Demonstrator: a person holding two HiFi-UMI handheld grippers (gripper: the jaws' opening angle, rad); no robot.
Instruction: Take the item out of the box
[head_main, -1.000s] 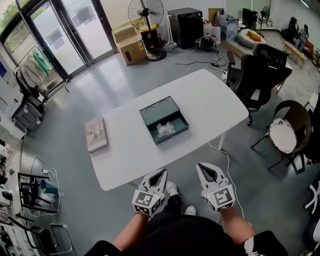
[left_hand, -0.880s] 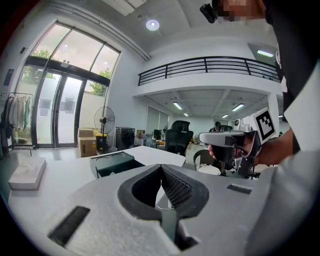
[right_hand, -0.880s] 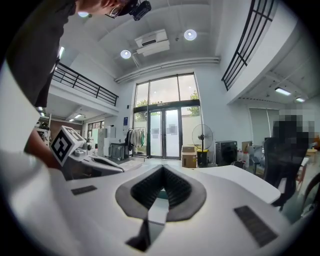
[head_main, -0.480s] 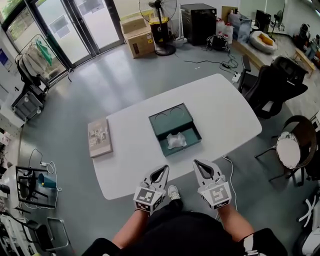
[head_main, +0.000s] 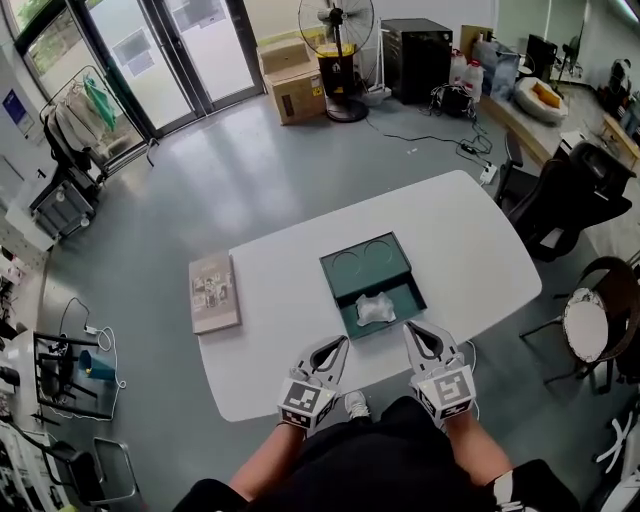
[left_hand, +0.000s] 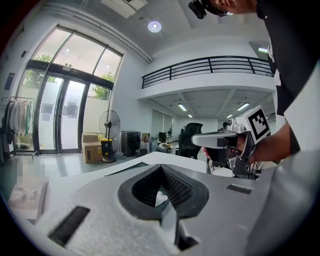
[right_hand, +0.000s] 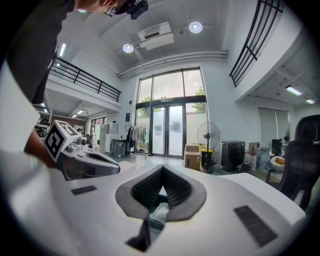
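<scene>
Approach phase, by the look of it: left gripper (head_main: 341, 342) and right gripper (head_main: 409, 328) both closed, empty, at the table (head_main: 280, 300) edge. Box (head_main: 365, 268) just ahead; crumpled white item (head_main: 375, 308) in its near compartment, before the right gripper. Next, likely: open jaws, reach in.

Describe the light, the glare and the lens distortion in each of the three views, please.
Head view: even daylight, sharp, no hard shadows; the edges of the white table bow slightly. Left gripper view: strong fisheye inside a dark round border, with the glass doors washed out. Right gripper view: the same fisheye; the ceiling lamps flare and the balcony railing curves.
</scene>
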